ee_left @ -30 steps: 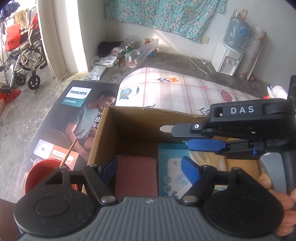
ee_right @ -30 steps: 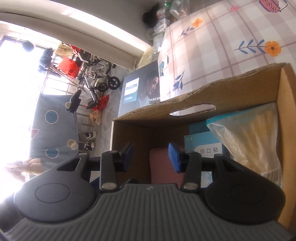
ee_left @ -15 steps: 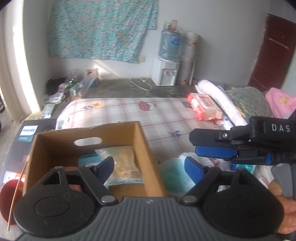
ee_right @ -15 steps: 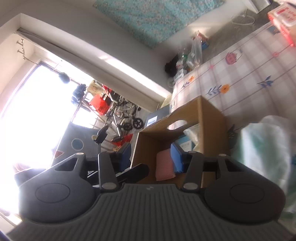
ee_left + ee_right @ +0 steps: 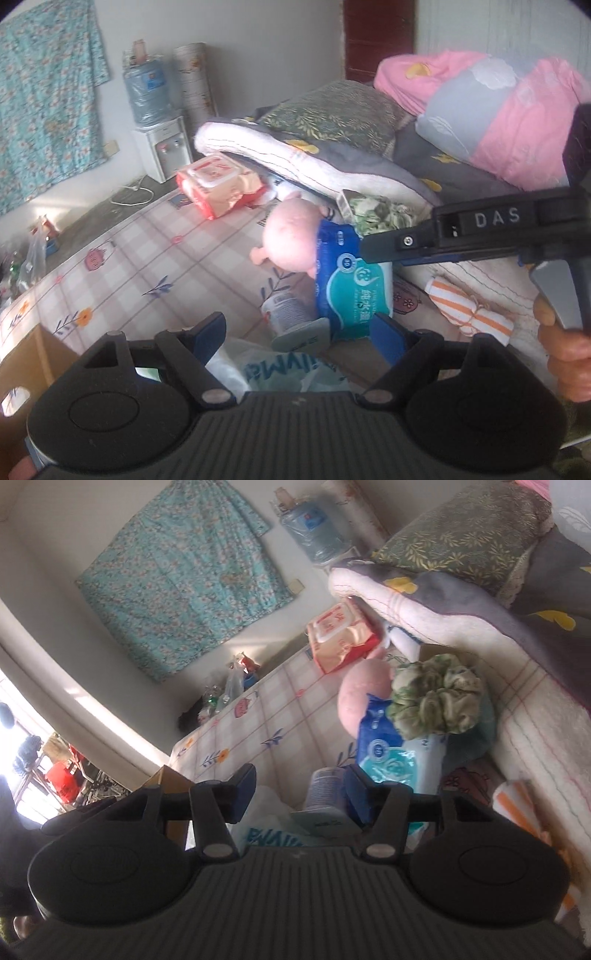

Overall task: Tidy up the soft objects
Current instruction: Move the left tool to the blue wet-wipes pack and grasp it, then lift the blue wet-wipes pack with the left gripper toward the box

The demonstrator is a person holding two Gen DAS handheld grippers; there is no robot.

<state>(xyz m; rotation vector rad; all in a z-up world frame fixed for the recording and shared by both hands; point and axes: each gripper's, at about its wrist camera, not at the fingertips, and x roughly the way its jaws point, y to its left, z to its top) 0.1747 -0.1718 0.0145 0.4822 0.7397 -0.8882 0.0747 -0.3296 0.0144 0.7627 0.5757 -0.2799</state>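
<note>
You swung both grippers off the cardboard box [image 5: 22, 354], which a second earlier filled both views and now showed only as a brown corner at the lower left edge. Both wrists faced the pile of soft things on the checked, flower-printed sheet [image 5: 155, 258].

Your left gripper [image 5: 299, 332] stood wide, blue pads apart, jaws just having been opening, nothing pressed between them. Under it lay a crinkled, translucent plastic bag with teal lettering [image 5: 280, 369]. Just beyond sat a small cylindrical tub with a flat grey lid [image 5: 291, 317].

Your right gripper [image 5: 299, 786] was partly spread and had also just been opening; nothing was clamped. In the left wrist view its black arm marked DAS reached in from the right, its tip over the glossy blue wet-wipe pack [image 5: 351, 284]. Your hand [image 5: 565, 354] held its grey trigger.

The soft items:
- A round, smooth pink plush toy [image 5: 291, 240], touching the blue pack's upper left edge.
- A ruffled green fabric scrunchie [image 5: 436, 698], resting on top of the blue pack.
- A rolled orange-and-white striped cloth tied with string [image 5: 469, 310], right of the pack.
- A red and cream wipes packet with a flip lid [image 5: 218, 184], crumpled, near the far edge of the sheet.

Behind these ran a folded white fleecy blanket with grey backing [image 5: 295, 155], a leaf-patterned olive pillow [image 5: 332, 114] and pink-and-grey bedding [image 5: 498, 103].
</note>
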